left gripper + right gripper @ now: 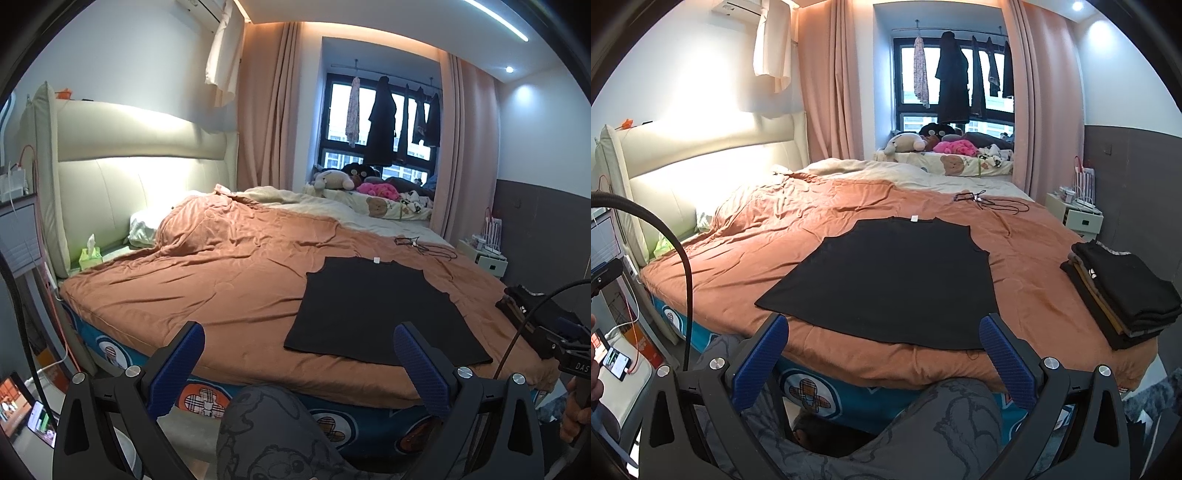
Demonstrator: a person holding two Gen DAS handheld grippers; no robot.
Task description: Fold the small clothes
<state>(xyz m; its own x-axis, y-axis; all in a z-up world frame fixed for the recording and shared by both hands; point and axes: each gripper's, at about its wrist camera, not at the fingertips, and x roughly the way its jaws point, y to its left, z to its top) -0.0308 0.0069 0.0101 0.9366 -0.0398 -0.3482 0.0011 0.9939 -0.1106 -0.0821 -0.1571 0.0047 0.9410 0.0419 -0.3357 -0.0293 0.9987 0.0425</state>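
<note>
A black sleeveless top (373, 310) lies flat and spread out on the orange bed cover (207, 280), neck with a white label away from me; it also shows in the right wrist view (890, 280). My left gripper (299, 354) is open and empty, held back over the bed's near edge, left of the top's hem. My right gripper (882, 347) is open and empty, just short of the top's near hem. The right gripper's body (557, 336) shows at the far right of the left wrist view.
A stack of folded dark clothes (1123, 291) sits on the bed's right side. A cable and small device (982, 199) lie beyond the top. My knees in grey patterned trousers (923, 432) press against the bed's edge. A phone (615, 362) lies on a low stand at left.
</note>
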